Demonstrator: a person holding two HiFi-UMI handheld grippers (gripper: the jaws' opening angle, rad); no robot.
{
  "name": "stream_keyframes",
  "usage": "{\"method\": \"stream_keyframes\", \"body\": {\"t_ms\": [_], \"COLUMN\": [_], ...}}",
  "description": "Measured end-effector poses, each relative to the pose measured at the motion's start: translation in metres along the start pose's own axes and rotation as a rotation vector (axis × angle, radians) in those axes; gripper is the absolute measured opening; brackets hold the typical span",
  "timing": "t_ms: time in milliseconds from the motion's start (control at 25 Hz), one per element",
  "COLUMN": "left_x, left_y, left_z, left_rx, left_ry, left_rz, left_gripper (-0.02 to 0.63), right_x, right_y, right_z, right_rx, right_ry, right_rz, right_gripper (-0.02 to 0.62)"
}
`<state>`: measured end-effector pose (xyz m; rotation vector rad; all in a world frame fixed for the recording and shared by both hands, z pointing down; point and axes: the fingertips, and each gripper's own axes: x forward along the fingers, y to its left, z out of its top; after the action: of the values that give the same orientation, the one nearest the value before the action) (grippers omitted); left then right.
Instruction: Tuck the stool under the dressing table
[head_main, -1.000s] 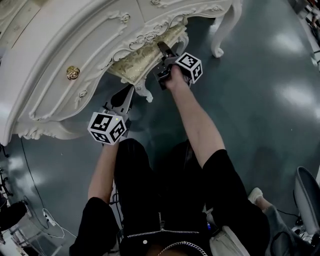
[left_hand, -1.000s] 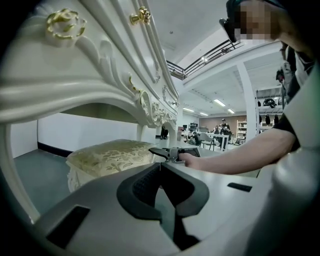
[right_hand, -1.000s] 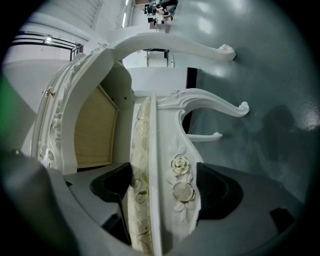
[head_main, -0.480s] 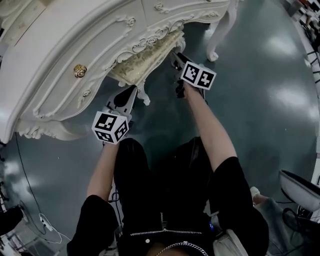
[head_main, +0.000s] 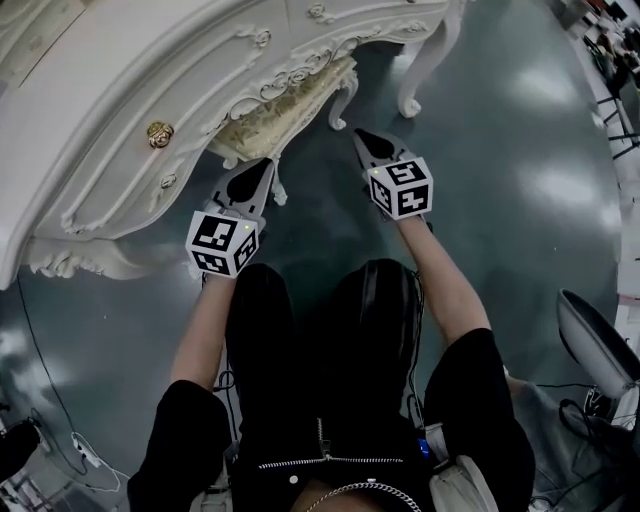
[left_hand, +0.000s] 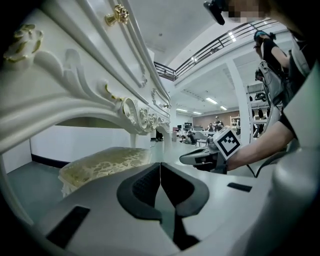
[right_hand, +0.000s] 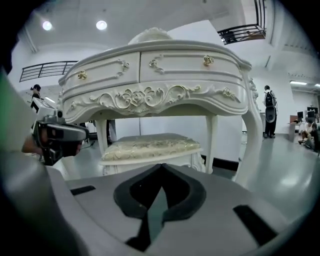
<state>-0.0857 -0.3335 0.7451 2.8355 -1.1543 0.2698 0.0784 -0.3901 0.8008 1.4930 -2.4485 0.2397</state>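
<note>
Stool (right_hand: 150, 145) under table (right_hand: 165, 67), ahead of R claw (right_hand: 161, 167), apart; claw just closed, empty.

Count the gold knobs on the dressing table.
2. In the right gripper view, the left knob and the right knob sit on the table front. Others may be hidden elsewhere.

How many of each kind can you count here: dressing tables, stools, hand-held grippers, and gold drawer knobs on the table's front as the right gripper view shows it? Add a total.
Dressing table: 1
Stool: 1
Grippers: 2, the left gripper and the right gripper
Gold drawer knobs: 2
Total: 6
</note>
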Motion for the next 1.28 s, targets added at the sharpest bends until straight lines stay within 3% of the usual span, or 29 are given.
{"method": "stream_keyframes", "body": {"t_ms": [280, 520, 840, 1280], "left_x": [0.001, -0.007, -0.043, -0.059], "left_y": [-0.01, -0.023, -0.047, -0.063], "left_z": [0.014, 0.051, 0.158, 0.325], "left_rx": [-0.006, -0.034, -0.056, -0.064], "left_ry": [0.02, 0.079, 0.171, 0.186], "left_rz": [0.002, -0.003, -0.023, 0.017], "left_gripper": [0.021, 0.021, 0.021, 0.021], "right_x": [-0.024, -0.051, -0.107, -0.178], "right_y": [0.015, 0.022, 0.041, 0.023], "right_z": [0.027, 0.07, 0.164, 0.317], "right_rx": [-0.039, -0.012, 0.058, 0.061], "right_ry": [-0.024, -0.012, 0.06, 0.052], "right_rz": [0.005, 0.008, 0.023, 0.042], "right_gripper": [0.005, 0.005, 0.005, 0.005]}}
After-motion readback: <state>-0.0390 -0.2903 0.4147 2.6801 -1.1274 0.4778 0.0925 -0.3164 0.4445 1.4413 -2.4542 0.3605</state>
